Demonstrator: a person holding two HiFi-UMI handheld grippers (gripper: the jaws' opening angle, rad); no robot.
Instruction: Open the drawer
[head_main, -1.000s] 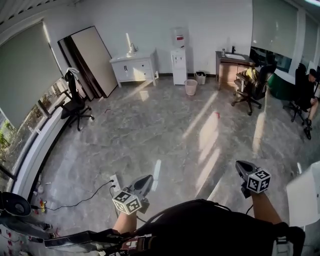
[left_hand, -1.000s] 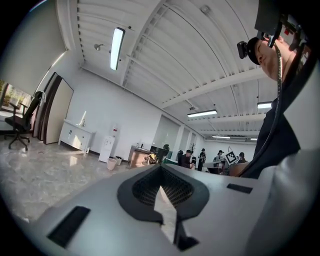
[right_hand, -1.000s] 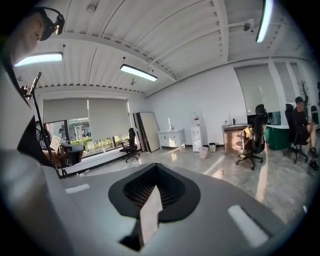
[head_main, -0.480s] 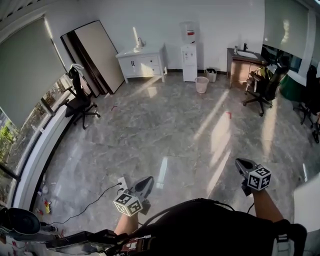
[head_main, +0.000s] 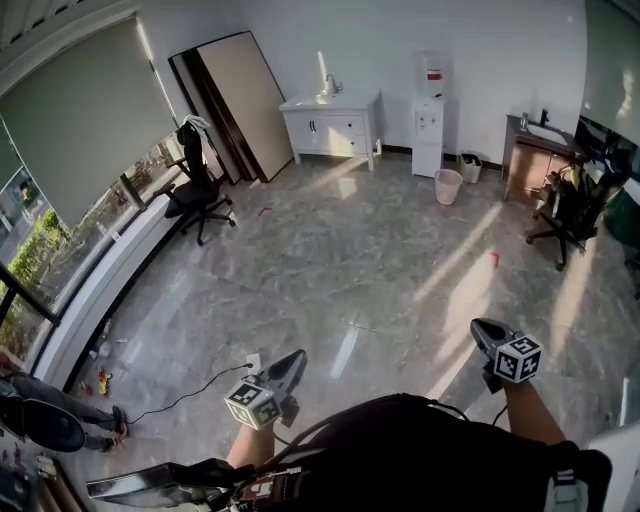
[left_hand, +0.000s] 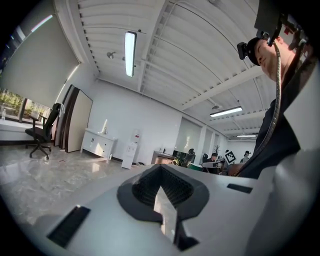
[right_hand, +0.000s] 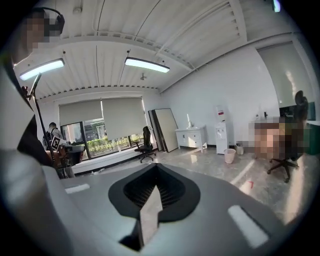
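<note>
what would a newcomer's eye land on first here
The wide gray marbled floor, streaked with sunlight, fills the middle of the head view. Against the far wall stands a white cabinet with drawers, a water dispenser to its right. At the bottom edge the left gripper and right gripper are held out over the floor, both shut and empty, far from the cabinet.
</note>
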